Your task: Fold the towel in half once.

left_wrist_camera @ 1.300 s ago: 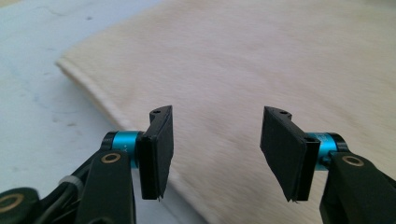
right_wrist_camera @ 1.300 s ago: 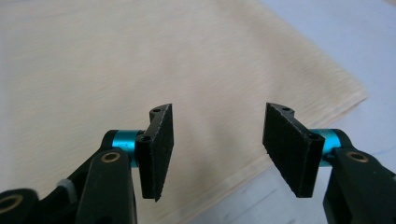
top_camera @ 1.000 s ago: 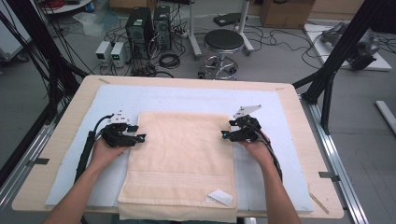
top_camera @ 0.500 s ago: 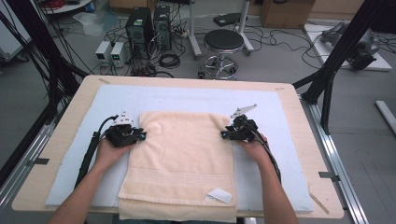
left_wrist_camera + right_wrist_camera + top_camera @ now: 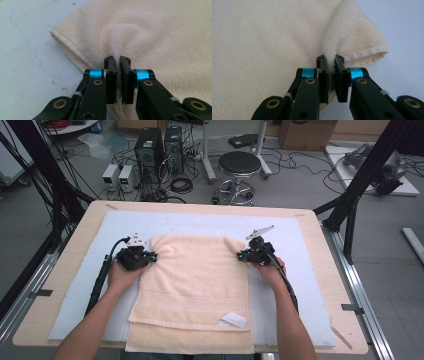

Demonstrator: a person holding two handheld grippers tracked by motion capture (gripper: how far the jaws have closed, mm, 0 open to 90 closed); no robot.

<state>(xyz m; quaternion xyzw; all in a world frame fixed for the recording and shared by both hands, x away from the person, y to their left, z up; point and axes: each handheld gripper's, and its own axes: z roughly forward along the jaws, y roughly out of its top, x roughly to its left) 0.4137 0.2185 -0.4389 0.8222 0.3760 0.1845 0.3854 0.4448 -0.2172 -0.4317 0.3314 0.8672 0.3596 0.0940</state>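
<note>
A cream towel (image 5: 195, 285) lies folded on the light blue mat (image 5: 300, 240). My left gripper (image 5: 152, 256) sits at the towel's far left corner. In the left gripper view its jaws (image 5: 118, 60) have just been closing and now pinch a raised fold of towel (image 5: 155, 37) near that corner. My right gripper (image 5: 241, 255) is at the far right corner. Its jaws (image 5: 330, 60) have also just been closing, and they are shut on a ridge of towel (image 5: 262, 37) beside the hemmed corner. Both pinched folds stand up a little from the mat.
A white label (image 5: 234, 319) lies on the towel's near right part. The mat rests on a wooden table (image 5: 75, 245). Beyond the far edge, on the floor, are a round stool (image 5: 240, 165), computer towers (image 5: 150, 150) and cables. Black frame posts stand at both sides.
Both pairs of jaws went from open to shut on the towel's far corners. The left hand slid a little toward the towel. The cloth at each corner has puckered up.
</note>
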